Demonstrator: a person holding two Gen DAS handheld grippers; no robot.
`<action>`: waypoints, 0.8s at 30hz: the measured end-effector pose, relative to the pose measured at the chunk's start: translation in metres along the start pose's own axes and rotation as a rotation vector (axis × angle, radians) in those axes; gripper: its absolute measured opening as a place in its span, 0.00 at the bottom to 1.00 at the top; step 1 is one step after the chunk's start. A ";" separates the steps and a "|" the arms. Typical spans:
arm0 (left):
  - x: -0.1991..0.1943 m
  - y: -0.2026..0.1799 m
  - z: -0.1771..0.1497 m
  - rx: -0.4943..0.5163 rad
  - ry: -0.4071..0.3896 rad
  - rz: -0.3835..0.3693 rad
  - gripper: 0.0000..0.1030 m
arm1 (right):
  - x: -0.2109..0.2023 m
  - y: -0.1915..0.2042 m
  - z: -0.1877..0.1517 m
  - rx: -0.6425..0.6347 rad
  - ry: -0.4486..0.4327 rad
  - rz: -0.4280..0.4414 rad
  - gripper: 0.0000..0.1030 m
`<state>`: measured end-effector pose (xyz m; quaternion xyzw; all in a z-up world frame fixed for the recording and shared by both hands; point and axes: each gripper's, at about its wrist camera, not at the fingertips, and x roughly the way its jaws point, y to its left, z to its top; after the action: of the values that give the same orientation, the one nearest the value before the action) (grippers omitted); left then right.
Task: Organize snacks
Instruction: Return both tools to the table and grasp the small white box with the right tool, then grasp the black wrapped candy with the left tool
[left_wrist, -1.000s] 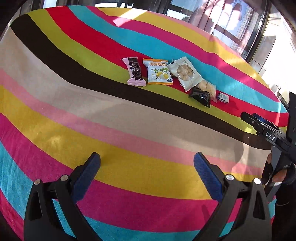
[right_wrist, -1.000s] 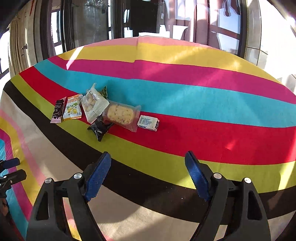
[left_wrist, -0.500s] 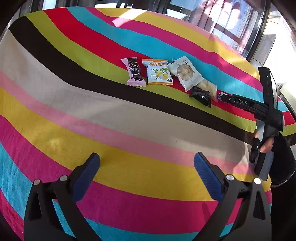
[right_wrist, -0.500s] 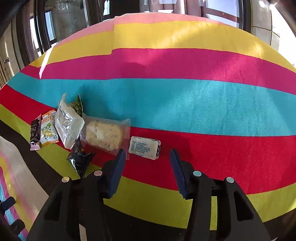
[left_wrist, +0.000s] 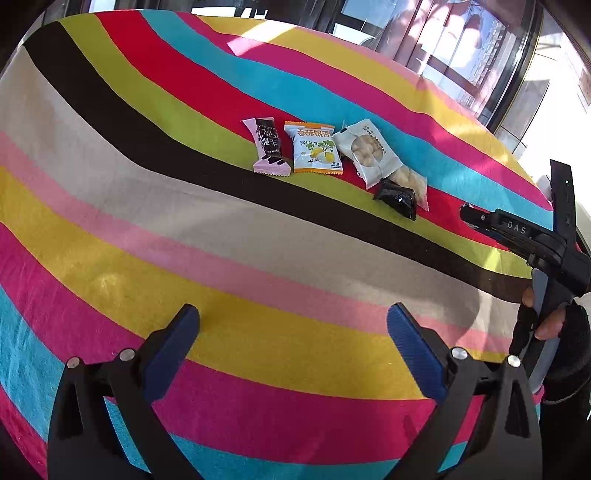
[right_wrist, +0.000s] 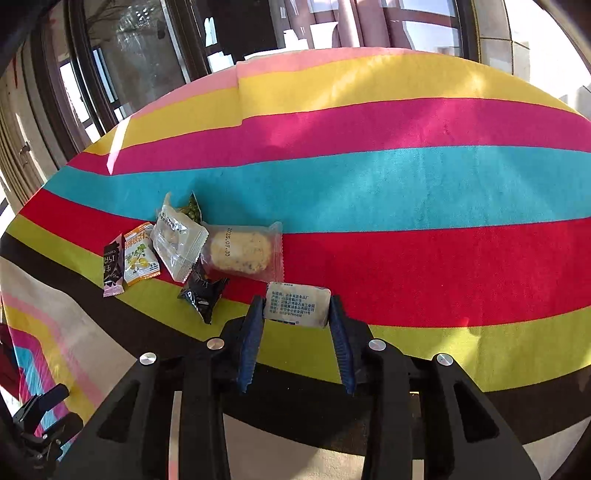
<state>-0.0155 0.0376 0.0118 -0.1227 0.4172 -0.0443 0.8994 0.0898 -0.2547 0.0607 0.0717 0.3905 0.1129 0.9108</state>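
My right gripper (right_wrist: 295, 312) is closing its jaws, and both blue pads touch the ends of a small white printed packet (right_wrist: 297, 304) over the red and green stripes. To its left lie a clear-wrapped biscuit (right_wrist: 242, 251), a black packet (right_wrist: 201, 295), a white packet of round snacks (right_wrist: 177, 242), a green packet (right_wrist: 192, 206) half hidden behind it, an orange packet (right_wrist: 138, 254) and a pink-and-black bar (right_wrist: 112, 267). My left gripper (left_wrist: 293, 332) hangs open over the yellow stripe, far from the snack row (left_wrist: 314, 153), with nothing between its fingers.
A striped cloth (right_wrist: 406, 177) covers the whole round table. Windows and dark frames stand beyond its far edge. In the left wrist view a gloved hand (left_wrist: 546, 325) holds the right gripper's handle at the table's right side.
The right gripper moved in to the small white packet and its jaws narrowed from wide open until they reached the packet's ends. The left gripper stayed still and open.
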 end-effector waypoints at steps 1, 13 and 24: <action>0.000 -0.001 0.000 0.003 0.002 0.005 0.98 | -0.013 -0.005 -0.008 0.001 -0.013 0.024 0.34; 0.060 -0.082 0.032 0.171 0.106 0.014 0.98 | -0.066 -0.027 -0.074 0.056 -0.035 0.041 0.34; 0.133 -0.113 0.108 -0.166 0.075 0.221 0.98 | -0.051 -0.035 -0.079 0.111 0.022 0.095 0.35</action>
<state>0.1550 -0.0754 0.0098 -0.1485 0.4638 0.0850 0.8692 0.0035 -0.2989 0.0346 0.1394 0.4023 0.1348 0.8947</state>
